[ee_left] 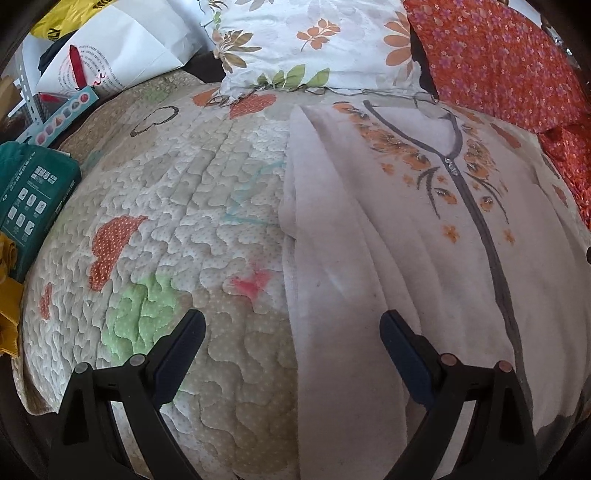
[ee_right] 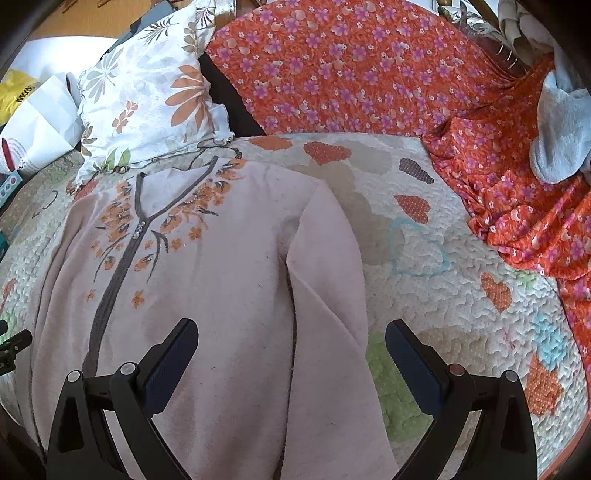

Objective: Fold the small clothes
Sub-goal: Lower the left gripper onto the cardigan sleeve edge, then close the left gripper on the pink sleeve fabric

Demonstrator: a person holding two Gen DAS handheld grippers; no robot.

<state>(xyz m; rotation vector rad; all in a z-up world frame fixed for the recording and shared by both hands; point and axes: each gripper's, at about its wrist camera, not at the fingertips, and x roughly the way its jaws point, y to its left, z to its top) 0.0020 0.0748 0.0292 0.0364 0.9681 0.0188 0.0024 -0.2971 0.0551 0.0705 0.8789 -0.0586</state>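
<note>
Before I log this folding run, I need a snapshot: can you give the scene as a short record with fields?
garment: pale pink fleece zip-front top with orange flower embroidery, spread flat, front up
surface: quilted heart-patterned bedspread
left gripper: open, over the garment's edge
right gripper: open, over a sleeve
nearby: white floral pillow, orange floral cloth

Little can be read. Far ahead and left of the left tool, a white paper bag (ee_left: 122,48) bears rings of small print around a red mark, too fine to make out. A yellow bag (ee_left: 66,18) behind it carries black letters, cut off and unreadable. Left of the tool, a green package (ee_left: 33,192) shows white icons and tiny illegible text.
</note>
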